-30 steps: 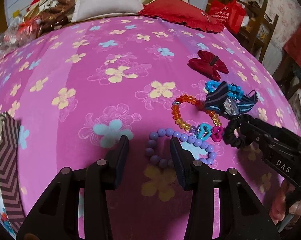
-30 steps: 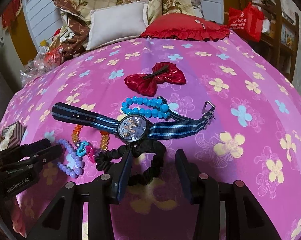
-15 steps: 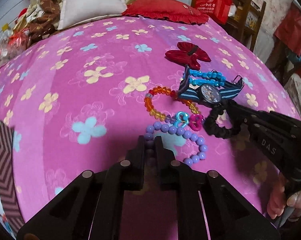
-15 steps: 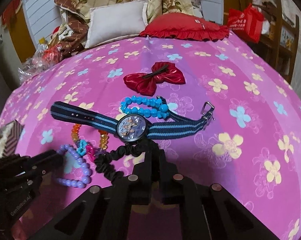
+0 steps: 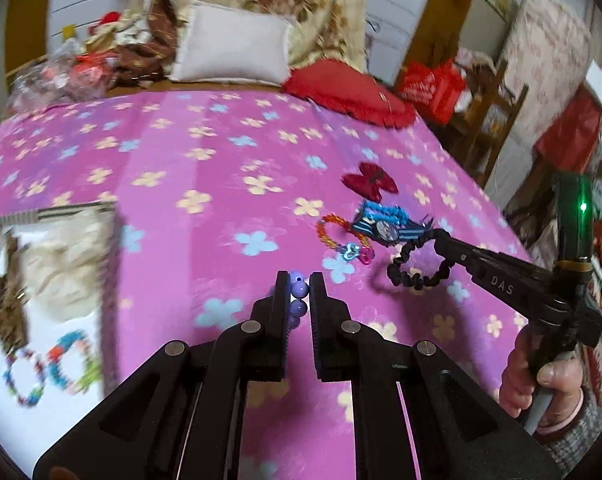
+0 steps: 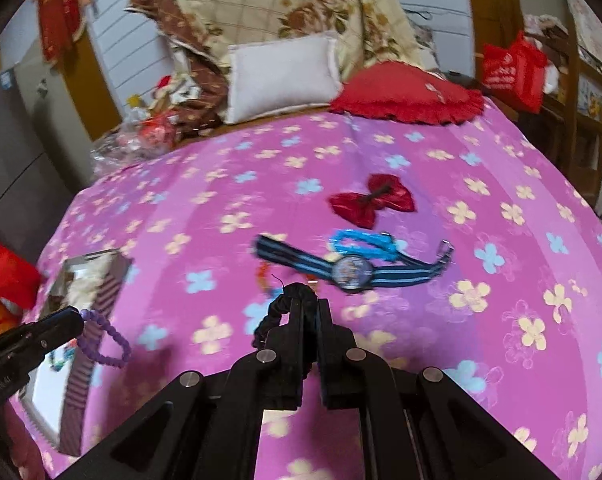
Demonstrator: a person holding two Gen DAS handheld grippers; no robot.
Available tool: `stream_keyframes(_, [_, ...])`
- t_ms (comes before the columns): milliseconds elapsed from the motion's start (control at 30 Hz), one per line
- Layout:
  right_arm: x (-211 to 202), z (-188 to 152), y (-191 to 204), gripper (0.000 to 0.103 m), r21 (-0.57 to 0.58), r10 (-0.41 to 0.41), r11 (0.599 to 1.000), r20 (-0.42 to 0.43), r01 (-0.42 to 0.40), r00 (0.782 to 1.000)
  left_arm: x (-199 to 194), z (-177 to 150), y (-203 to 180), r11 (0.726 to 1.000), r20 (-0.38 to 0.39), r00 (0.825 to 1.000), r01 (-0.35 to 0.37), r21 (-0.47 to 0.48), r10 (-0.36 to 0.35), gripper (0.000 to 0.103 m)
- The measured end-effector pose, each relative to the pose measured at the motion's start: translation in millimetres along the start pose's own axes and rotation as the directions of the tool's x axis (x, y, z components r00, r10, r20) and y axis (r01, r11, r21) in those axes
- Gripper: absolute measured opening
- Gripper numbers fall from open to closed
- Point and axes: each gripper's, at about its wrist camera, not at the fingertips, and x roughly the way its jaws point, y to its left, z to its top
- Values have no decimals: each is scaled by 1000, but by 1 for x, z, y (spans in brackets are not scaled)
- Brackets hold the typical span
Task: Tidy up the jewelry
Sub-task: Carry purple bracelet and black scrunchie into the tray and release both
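My left gripper [image 5: 299, 284] is shut on a purple bead bracelet [image 5: 299, 300] and holds it above the pink bedspread; the bracelet hangs from it in the right wrist view [image 6: 105, 338]. My right gripper [image 6: 307, 308] is shut on a black scrunchie [image 5: 417, 266], lifted off the bed. On the bed lie a striped blue watch [image 6: 351, 270], a blue bead bracelet [image 6: 363, 242], an orange bead bracelet [image 5: 329, 230], a red bow [image 6: 371, 200] and small heart charms [image 5: 357, 253]. An open box [image 5: 53, 280] at left holds colourful bracelets [image 5: 49, 364].
A red cushion [image 6: 409, 94] and a white pillow [image 6: 283, 74] lie at the bed's far end. A wooden chair [image 5: 489, 120] with a red bag [image 5: 433, 86] stands right of the bed. Clutter is piled at the far left.
Both grippers closed, the left on the purple bracelet and the right on the scrunchie, then lifted them off the bed and pulled back. The open box has come into view at left.
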Motion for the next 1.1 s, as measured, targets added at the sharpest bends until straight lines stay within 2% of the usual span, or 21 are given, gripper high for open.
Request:
stream_keyframes(133, [-13,1,36,5,-43,36,998,4,-35,999,-33,-10,34,997,29,999,-21,-69,23,8])
stream_keyframes(233, [-17,0,69,5,-87,63,994,1,-63,998,-53,-21,66,990,37,997,-61,-129,67,8])
stream_keyframes(467, [-13,-15,152,5,-209,146,966,-49,-153,988,-81,-46,139,954,8,990,-133,-270,140,8])
stream_keyframes(567, [-8,-24,192,5,-247,202,944,-90,-218,975,-89,-55,162,935,-2,985,-162,-316,170,8])
stream_keyframes(733, [6,-45,253,5,-306,274,897,-183,-319,944,-96,-69,193,896,-30,960,-272,-352,279,8])
stream_keyframes(900, [27,-82,304,5,-361,292,849,-288,-385,912,-90,-82,225,863,-98,952,-304,-404,289,8])
stream_keyframes(967, [33,-93,314,5,-376,285,839,-312,-393,906,-89,-87,237,846,-120,944,-328,-420,307,8])
stream_keyframes(1100, [47,-110,326,5,-382,265,834,-358,-399,896,-88,-93,253,826,-154,945,-326,-459,288,8])
